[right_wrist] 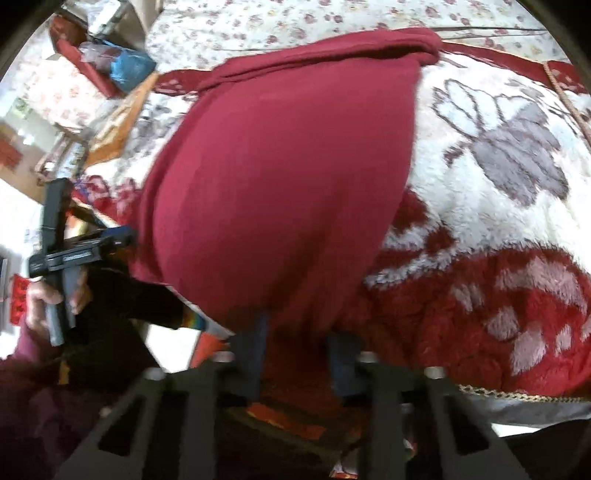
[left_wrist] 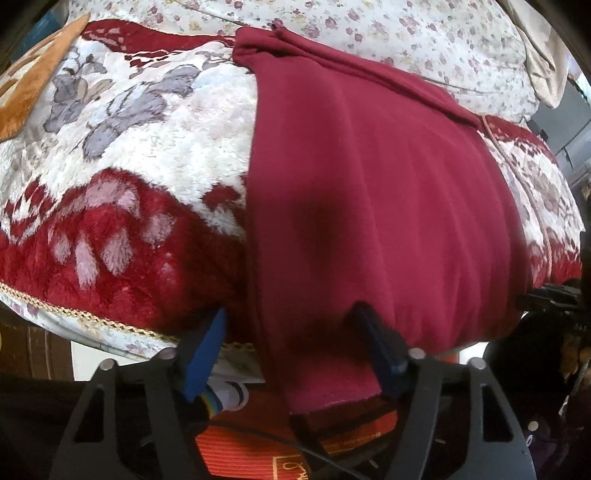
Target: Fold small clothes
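**Presently: maroon garment draped over bed edge, both hand-held grippers at its near hem**

Obs. 1. Maroon garment [left_wrist: 376, 206] lies flat on a plush red-and-white floral blanket [left_wrist: 122, 177] covering the bed. Its far end is rolled into a thick fold; its near hem hangs over the bed edge, toward both hand-held grippers.

Obs. 2. Left hand-held gripper [left_wrist: 295, 354]: jaws spread, blue pads well apart. The hanging hem corner sits between them, touching or just beside the inner face of the pad on the right; the other pad stands clear of the cloth. No pinch seen.

Obs. 3. Right hand-held gripper [right_wrist: 301, 354]: jaws drawn fairly close, with the lower hem bunched down between them. View blurred; the cloth fills the gap, but whether the pads actually press on it I cannot tell.

Obs. 4. Right wrist view shows the person's hand [right_wrist: 48, 299] on the left unit's grip, off to that side of the garment. Beyond the blanket, a pale flowered sheet [left_wrist: 388, 33].
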`<state>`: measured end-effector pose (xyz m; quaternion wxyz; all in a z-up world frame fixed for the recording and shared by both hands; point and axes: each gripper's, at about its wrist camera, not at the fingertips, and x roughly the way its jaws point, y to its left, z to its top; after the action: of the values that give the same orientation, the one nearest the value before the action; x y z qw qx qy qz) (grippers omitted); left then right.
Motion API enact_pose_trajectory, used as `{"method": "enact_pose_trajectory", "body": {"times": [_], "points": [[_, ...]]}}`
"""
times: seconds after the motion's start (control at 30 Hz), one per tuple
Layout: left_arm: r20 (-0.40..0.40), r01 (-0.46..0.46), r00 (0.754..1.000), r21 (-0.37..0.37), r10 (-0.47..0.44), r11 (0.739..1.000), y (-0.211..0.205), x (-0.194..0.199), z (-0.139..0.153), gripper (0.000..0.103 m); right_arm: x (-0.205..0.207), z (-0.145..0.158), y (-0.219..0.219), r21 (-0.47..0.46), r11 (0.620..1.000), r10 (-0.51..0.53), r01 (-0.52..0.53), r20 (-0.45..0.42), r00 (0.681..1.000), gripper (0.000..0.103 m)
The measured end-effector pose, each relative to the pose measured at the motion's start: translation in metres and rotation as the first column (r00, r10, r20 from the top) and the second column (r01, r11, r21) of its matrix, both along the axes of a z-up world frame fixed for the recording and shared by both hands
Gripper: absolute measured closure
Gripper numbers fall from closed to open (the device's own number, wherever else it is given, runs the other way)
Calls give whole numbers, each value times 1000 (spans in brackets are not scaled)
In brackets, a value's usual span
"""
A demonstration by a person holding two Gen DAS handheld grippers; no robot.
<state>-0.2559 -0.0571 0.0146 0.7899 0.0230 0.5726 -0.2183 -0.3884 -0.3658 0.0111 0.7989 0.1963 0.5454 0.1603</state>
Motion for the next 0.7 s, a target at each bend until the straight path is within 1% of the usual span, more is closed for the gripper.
{"method": "enact_pose_trajectory", "body": {"times": [0.07, 0.13, 0.2, 0.27, 0.33, 0.4, 0.43, 0.47, 0.5, 0.53, 0.57, 0.6, 0.63, 0.67, 0.7], "points": [[-3, -13, 1000, -6, 13, 1000, 2, 3, -1, 33, 2, -5, -4, 11, 1000, -22, 23, -20, 1000, 74], [3, -14, 1000, 9, 14, 1000, -1, 3, -3, 30, 5, -14, 2, -8, 1000, -5, 4, -47, 999, 72], [11, 1, 1000, 24, -1, 1000, -5, 3, -3, 29, 3, -11, 7, -11, 1000, 6, -6, -39, 999, 65], [14, 6, 1000, 27, -7, 1000, -6, 2, -4, 29, 2, -2, 14, 2, 1000, 28, -28, -20, 999, 65], [10, 4, 1000, 20, -4, 1000, -6, 3, -4, 29, -1, 9, 16, 61, 997, 46, -47, 19, 999, 65], [10, 6, 1000, 22, -6, 1000, -6, 2, -4, 32, 0, 10, 19, 63, 996, 57, -59, 31, 998, 65], [12, 9, 1000, 28, -9, 1000, -5, 2, -3, 36, 1, 6, 19, 52, 997, 59, -60, 20, 998, 65], [15, 8, 1000, 36, -8, 999, -5, 1, -2, 41, 3, -2, 21, 35, 997, 63, -63, -9, 998, 65], [16, 7, 1000, 38, -8, 999, -3, 1, -2, 42, 5, -9, 23, 30, 997, 67, -66, -35, 997, 60], [14, 7, 1000, 33, -7, 999, -2, 2, -2, 42, 7, -20, 25, 50, 997, 68, -64, -74, 995, 56], [12, 6, 1000, 28, -7, 1000, 0, 2, -2, 42, 8, -21, 25, 66, 996, 63, -58, -71, 996, 49], [11, 8, 1000, 27, -9, 1000, 0, 2, -2, 42, 8, -19, 28, 70, 996, 63, -59, -57, 996, 48], [13, 12, 1000, 33, -13, 999, 0, 2, -2, 42, 8, -15, 33, 44, 996, 80, -78, -45, 996, 48], [19, 16, 1000, 47, -17, 999, -1, 2, -2, 44, 8, -15, 30, 41, 996, 80, -79, -36, 996, 56], [22, 16, 1000, 56, -17, 998, -2, 1, -2, 48, 9, -13, 29, 46, 996, 72, -71, -28, 997, 84]]}}
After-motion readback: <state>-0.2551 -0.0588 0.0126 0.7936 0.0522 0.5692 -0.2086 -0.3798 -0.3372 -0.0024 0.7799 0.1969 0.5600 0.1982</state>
